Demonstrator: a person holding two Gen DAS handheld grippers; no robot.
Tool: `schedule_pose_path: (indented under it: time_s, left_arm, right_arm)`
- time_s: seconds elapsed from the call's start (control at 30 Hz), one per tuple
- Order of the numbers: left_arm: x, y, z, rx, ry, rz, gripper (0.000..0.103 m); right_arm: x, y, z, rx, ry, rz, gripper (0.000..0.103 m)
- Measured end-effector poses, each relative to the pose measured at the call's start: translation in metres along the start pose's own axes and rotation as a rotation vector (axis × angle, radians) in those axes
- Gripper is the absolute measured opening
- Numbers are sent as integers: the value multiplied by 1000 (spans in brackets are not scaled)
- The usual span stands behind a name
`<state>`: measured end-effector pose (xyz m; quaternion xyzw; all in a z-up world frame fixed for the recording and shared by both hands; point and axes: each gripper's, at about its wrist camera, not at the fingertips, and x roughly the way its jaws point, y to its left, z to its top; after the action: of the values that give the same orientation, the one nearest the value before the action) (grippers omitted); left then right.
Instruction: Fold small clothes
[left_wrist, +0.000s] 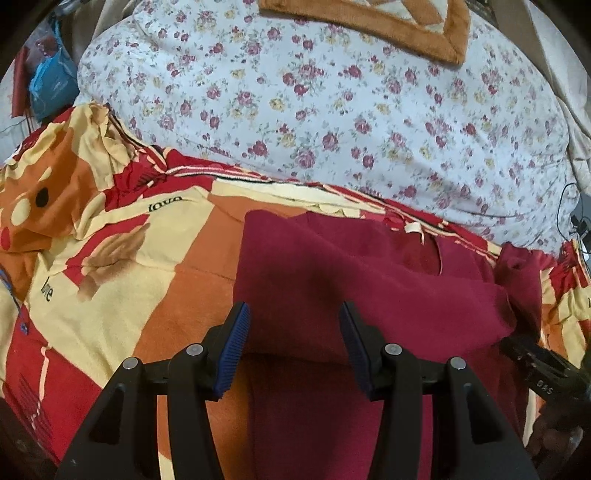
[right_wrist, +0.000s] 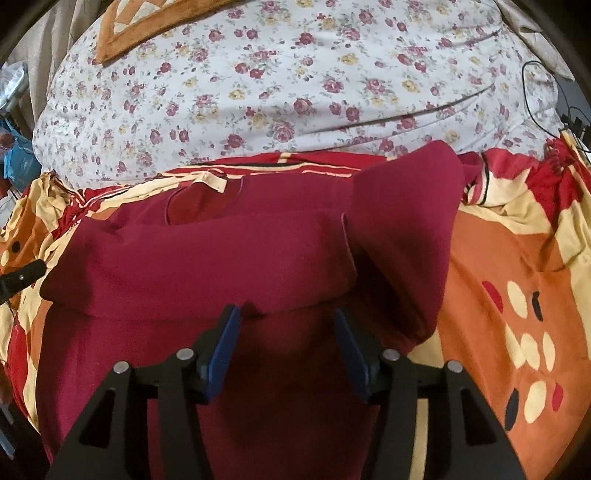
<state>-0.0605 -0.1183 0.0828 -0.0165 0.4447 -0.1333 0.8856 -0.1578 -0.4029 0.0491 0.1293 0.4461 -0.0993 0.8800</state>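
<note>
A dark red garment (left_wrist: 332, 273) lies on the patterned bedspread (left_wrist: 122, 295), its lower part folded up over the body, the fold edge running across in front of both grippers. It also shows in the right wrist view (right_wrist: 221, 254), with one sleeve (right_wrist: 406, 229) lying out to the right. My left gripper (left_wrist: 293, 317) is open and empty, its blue pads just above the fold near the garment's left side. My right gripper (right_wrist: 286, 325) is open and empty at the fold edge, towards the right side. The right gripper's body shows in the left wrist view (left_wrist: 543, 373).
A white floral quilt (left_wrist: 332, 110) rises behind the bedspread, with a brown-edged blanket (left_wrist: 406, 22) on top. Black cables (right_wrist: 535, 103) lie at the far right. Blue bags (left_wrist: 48, 85) sit off the bed's left side.
</note>
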Motion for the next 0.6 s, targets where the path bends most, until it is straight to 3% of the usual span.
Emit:
schedule_pose_path:
  time_s: [0.2, 0.37, 0.43, 0.6]
  left_arm:
    - [14, -1, -2, 14, 38, 5, 41]
    - [43, -1, -14, 52, 112, 41, 41]
    - [44, -5, -18, 93, 90, 58, 41]
    - [46, -10, -20, 122, 83, 72, 42]
  right_arm:
    - [6, -2, 5, 28, 16, 10, 59]
    - [-14, -25, 8, 99, -49, 68, 59]
    - [-22, -41, 14, 137, -69, 103, 59]
    - [-37, -86, 25, 206, -113, 26, 65]
